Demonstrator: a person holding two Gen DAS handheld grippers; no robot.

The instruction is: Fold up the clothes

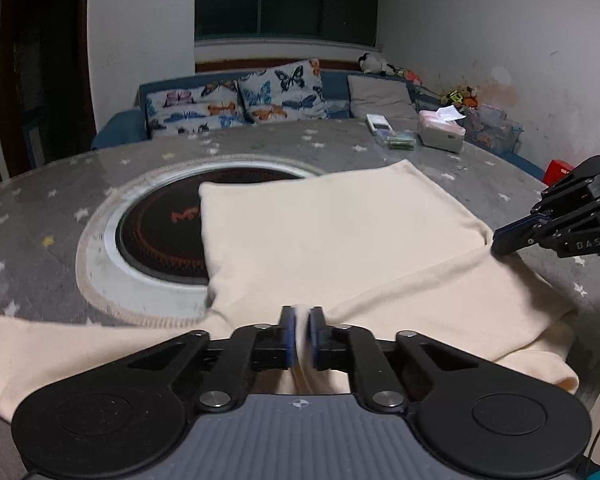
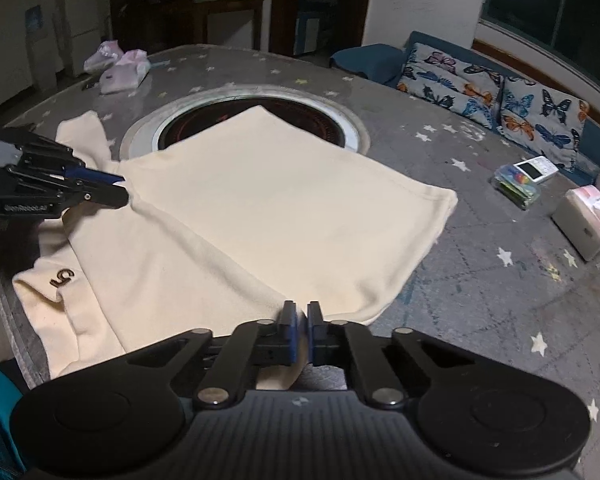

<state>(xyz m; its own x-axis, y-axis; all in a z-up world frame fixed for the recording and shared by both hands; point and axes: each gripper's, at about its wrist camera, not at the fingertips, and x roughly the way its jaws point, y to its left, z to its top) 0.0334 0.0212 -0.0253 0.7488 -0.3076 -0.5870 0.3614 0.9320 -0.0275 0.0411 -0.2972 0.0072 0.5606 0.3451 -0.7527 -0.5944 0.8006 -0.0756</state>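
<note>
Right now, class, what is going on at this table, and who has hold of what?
A person with two handheld grippers is folding a cream cotton T-shirt on a round grey star-patterned table. The left gripper and the right gripper are each shut on the shirt's fabric, at opposite ends of a fold line. The lower half is already laid over the upper part, and one corner overlaps the round black cooktop at the table's centre.

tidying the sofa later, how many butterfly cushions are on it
2. Both lean on the blue sofa's backrest behind the table: one butterfly cushion nearer the sofa's end, the other butterfly cushion beside it, next to a plain grey cushion. More may be hidden out of frame.
</note>
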